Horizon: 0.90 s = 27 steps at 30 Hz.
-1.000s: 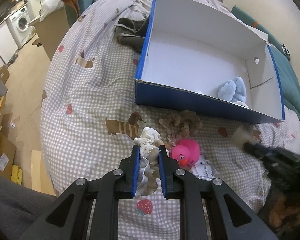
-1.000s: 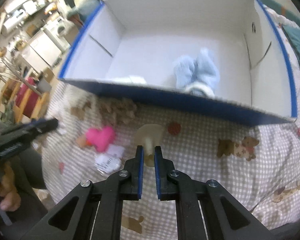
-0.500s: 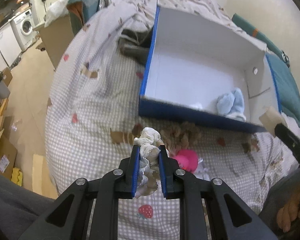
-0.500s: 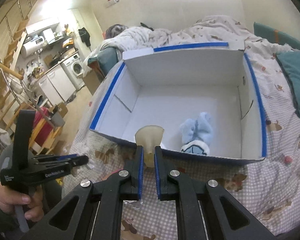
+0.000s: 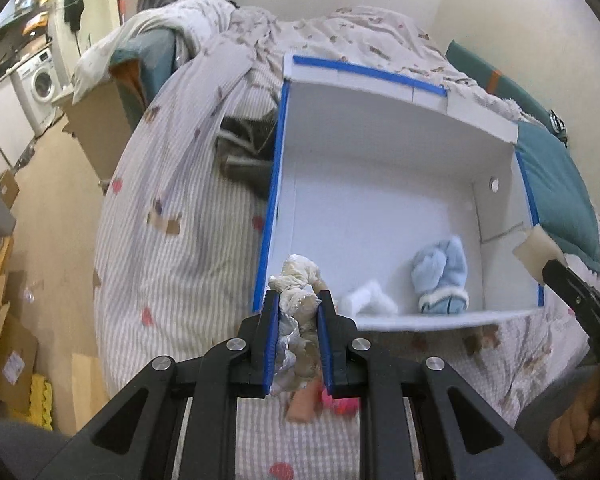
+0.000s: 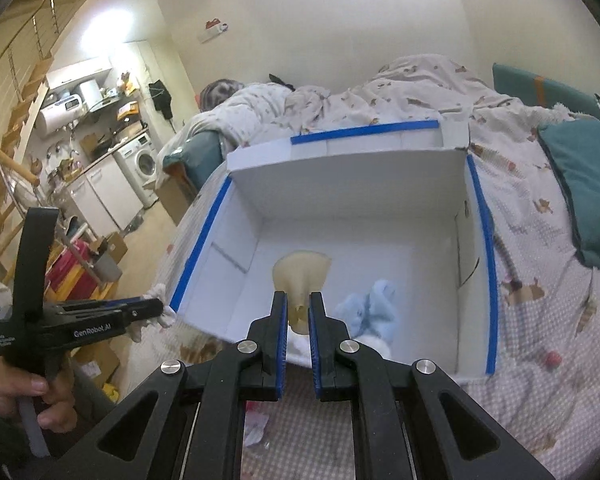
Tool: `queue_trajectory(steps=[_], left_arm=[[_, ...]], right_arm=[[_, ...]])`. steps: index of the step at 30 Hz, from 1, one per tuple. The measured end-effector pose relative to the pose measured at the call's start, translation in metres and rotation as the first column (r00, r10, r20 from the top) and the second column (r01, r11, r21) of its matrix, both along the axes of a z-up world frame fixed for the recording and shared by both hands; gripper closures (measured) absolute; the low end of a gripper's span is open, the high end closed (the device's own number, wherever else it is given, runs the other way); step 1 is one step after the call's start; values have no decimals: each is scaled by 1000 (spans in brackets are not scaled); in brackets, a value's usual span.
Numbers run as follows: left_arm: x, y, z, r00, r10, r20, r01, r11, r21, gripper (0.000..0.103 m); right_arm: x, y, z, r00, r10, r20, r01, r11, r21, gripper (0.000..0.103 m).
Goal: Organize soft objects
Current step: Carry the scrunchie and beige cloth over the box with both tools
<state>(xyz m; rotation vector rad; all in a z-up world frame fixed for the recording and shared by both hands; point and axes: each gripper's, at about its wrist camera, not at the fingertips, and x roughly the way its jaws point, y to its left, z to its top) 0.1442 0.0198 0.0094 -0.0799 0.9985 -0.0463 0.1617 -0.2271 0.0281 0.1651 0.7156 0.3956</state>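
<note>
on the left, our left gripper [image 5: 298,312] has its jaws pinching a crumpled white cloth [image 5: 296,296]. it hangs just above the near left corner of the white box [image 5: 380,208], which sits on the checked bed cover [image 5: 172,240]. we think the step is to drop both soft things in the box. to do it well, we should move the cloth a bit further in past the blue left edge [image 5: 270,216] before we let go, or it may fall outside. in the box, near the front wall, lie a small white piece [image 5: 366,300] and a fluffy blue sock [image 5: 440,276]. on the right, our right gripper [image 6: 298,316] has its jaws pinching a cream soft piece [image 6: 302,276] over the middle of the box. the back half of the box floor is bare, so there is lots of room. a pink toy [image 5: 340,402] waits on the bed by the near edge.
</note>
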Motion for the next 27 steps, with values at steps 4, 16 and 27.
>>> queue_trajectory(steps=[4, 16, 27], left_arm=[[21, -11, 8, 1000, -22, 21, 21, 1000, 9, 87], [68, -38, -4, 998, -60, 17, 60, 998, 32, 87], [78, -54, -51, 996, -92, -7, 92, 994, 63, 87]], right_arm=[[21, -4, 5, 1000, -14, 16, 14, 999, -29, 91], [68, -19, -32, 992, -74, -101, 71, 997, -33, 91], [76, -18, -61, 973, -84, -213, 74, 996, -53, 91]])
